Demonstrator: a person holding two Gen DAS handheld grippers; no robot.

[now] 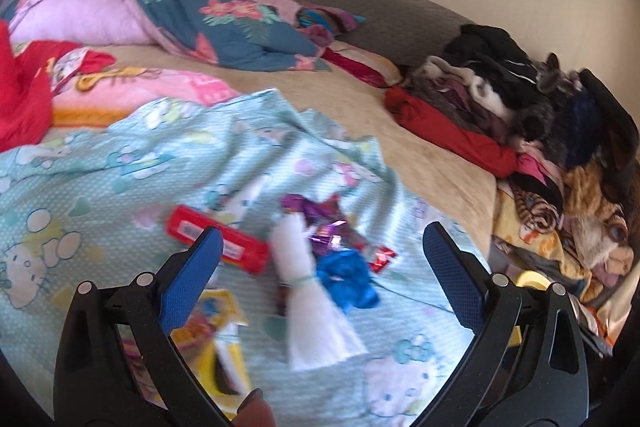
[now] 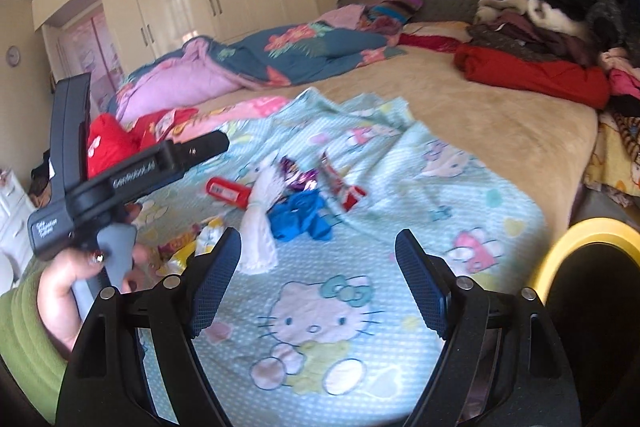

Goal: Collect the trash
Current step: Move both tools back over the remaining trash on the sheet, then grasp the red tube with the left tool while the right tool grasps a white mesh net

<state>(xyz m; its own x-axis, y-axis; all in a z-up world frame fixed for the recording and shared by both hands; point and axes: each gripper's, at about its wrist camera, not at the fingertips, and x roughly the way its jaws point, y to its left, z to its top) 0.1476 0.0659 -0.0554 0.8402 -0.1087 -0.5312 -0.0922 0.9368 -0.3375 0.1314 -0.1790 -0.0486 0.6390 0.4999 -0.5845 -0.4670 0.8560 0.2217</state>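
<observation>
Left wrist view: my left gripper (image 1: 322, 259) fills the bottom of the frame with both blue fingers spread wide and nothing between them. Just beyond the fingers, in the lower centre, the trash lies in a loose cluster on a pale green cartoon-cat blanket (image 1: 100, 183): a red wrapper (image 1: 218, 241) at left, a white tied bundle (image 1: 310, 291) in the middle, a crumpled blue glove (image 1: 348, 277) touching its right side, and a purple foil wrapper (image 1: 316, 215) above them. A yellow packet (image 1: 212, 339) sits at the lower left, partly behind the left finger. A pile of clothes (image 1: 512, 107) occupies the right edge.

Right wrist view: my right gripper (image 2: 318, 251) stands at the bottom centre, likewise wide apart and holding nothing. The same cluster lies in mid-frame above it: red wrapper (image 2: 228, 191), white bundle (image 2: 260, 231), blue glove (image 2: 302, 217). At left, a hand (image 2: 68, 291) grips the other tool's handle. A yellow-rimmed bin (image 2: 592, 231) shows at lower right.
</observation>
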